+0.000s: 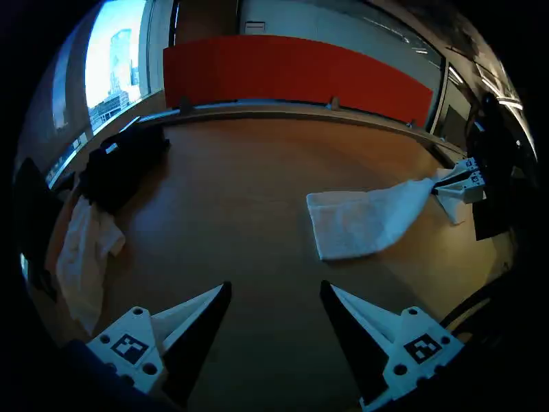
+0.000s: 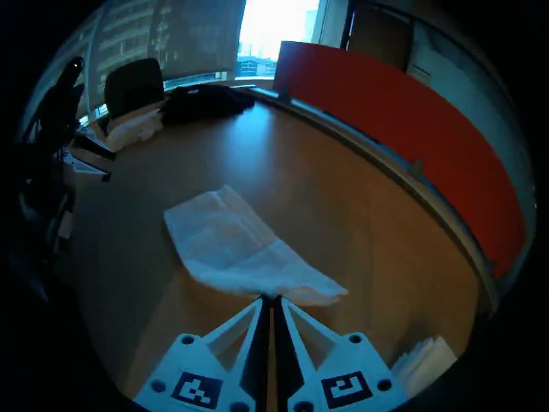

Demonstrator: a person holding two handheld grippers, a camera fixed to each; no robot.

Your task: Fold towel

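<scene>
While the left gripper (image 1: 274, 285) hangs wide open over the worktop's (image 1: 233, 206) near edge, the right gripper (image 2: 272, 301) pinches one corner of the white towel (image 2: 226, 244), holding it raised; the rest lies flat toward the worktop's middle. Farther off, a dark bundle (image 1: 123, 165) sits near the far edge, along which a red partition (image 1: 295, 72) stands.

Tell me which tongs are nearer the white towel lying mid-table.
Right. The right tongs are shut on the towel at its corner, holding it raised; the left tongs hang open, apart from it, bare table between.
</scene>
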